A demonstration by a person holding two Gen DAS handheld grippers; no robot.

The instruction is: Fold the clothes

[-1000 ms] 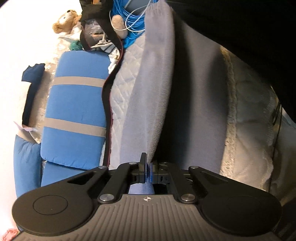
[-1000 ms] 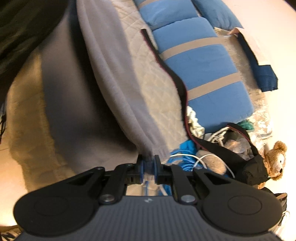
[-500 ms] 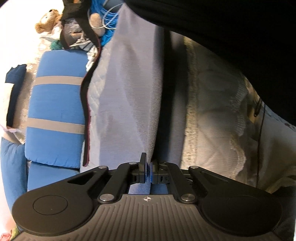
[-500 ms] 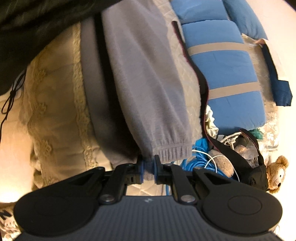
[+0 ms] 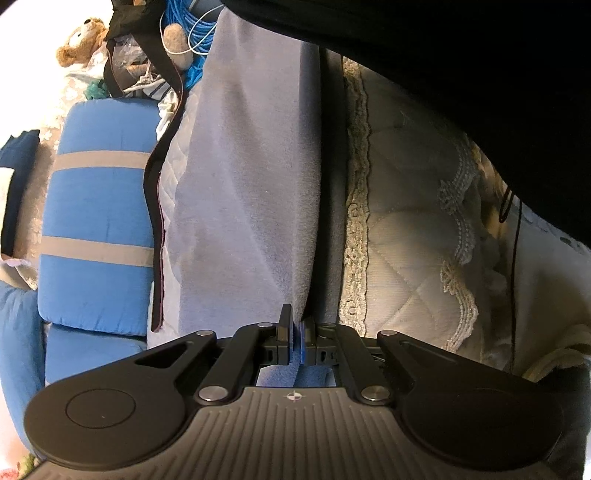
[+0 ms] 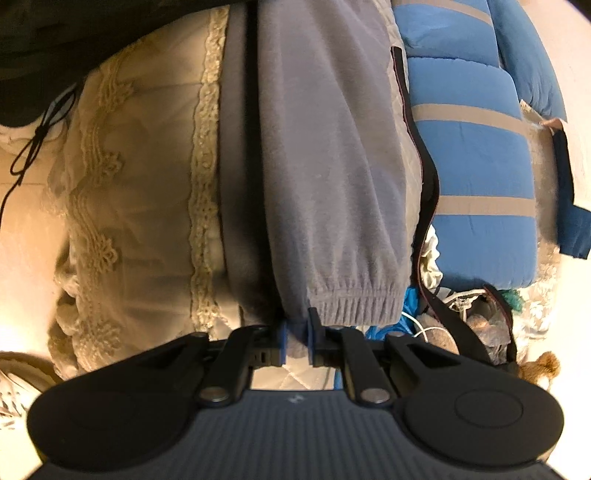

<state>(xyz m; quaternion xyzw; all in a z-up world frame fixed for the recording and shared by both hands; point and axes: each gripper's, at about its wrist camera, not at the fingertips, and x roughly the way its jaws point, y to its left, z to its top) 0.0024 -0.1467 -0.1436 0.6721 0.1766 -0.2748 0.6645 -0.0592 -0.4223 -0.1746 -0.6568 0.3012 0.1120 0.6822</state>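
Observation:
Grey fleece trousers (image 5: pixel 240 184) lie lengthwise on the cream quilted bed cover (image 5: pixel 406 240), folded along their length. My left gripper (image 5: pixel 297 332) is shut on the near edge of the grey fabric, a thin layer pinched between its blue pads. In the right wrist view the trousers (image 6: pixel 332 166) end in a ribbed cuff (image 6: pixel 354 301). My right gripper (image 6: pixel 296 339) has a corner of that cuff between its pads; its jaws are opening, and the fabric still fills the gap.
A blue folded blanket with grey stripes (image 5: pixel 96 203) (image 6: pixel 480 166) lies beside the trousers. A black strap (image 5: pixel 155 221) runs between them. A teddy bear (image 5: pixel 79 40), blue cable (image 5: pixel 199 22) and clutter sit at the cuff end. Dark clothing (image 5: pixel 480 55) fills the upper right.
Both grippers have sunk toward the bed and the trousers have settled flat on the quilt. The right view has rolled, and the cuff now lies spread in front of the right gripper.

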